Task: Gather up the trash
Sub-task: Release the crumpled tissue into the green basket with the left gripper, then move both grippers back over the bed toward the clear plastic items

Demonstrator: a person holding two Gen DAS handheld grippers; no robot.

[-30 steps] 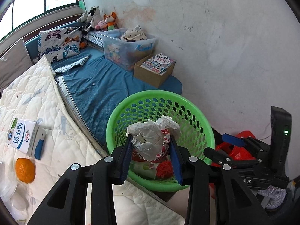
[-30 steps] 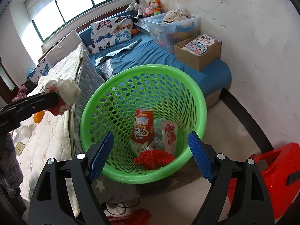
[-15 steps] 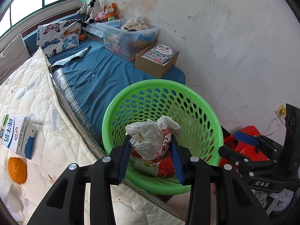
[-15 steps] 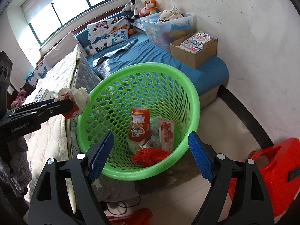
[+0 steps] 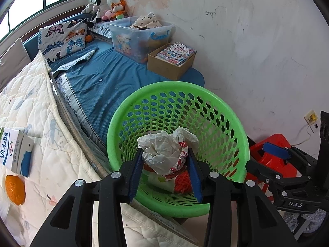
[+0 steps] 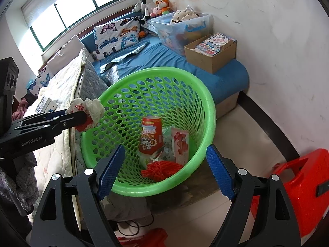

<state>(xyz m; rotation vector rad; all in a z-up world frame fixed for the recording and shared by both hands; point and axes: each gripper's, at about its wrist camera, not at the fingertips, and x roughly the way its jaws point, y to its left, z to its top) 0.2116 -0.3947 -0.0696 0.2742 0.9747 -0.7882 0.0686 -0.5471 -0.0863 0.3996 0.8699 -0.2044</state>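
My left gripper [image 5: 165, 169] is shut on a crumpled white and red paper wrapper [image 5: 164, 150] and holds it over the near rim of the green basket [image 5: 236, 123]. In the right wrist view the wrapper [image 6: 88, 111] sits at the basket's left rim [image 6: 207, 103], held by the left gripper [image 6: 82, 116]. The basket holds a red snack can [image 6: 151, 133], a red and white packet [image 6: 181, 144] and red netting [image 6: 160, 168]. My right gripper [image 6: 164, 173] is open and empty, just in front of the basket.
A milk carton [image 5: 14, 150] and an orange [image 5: 15, 186] lie on the white quilt [image 5: 41, 113] at left. A blue mattress [image 5: 115, 76] carries a cardboard box of books [image 5: 170, 61] and a clear bin [image 5: 141, 35]. A red stool [image 6: 304, 181] stands at right.
My left gripper has carried the wrapper forward, from beside the bed to the basket's rim. The right gripper has stayed open and nearly still.
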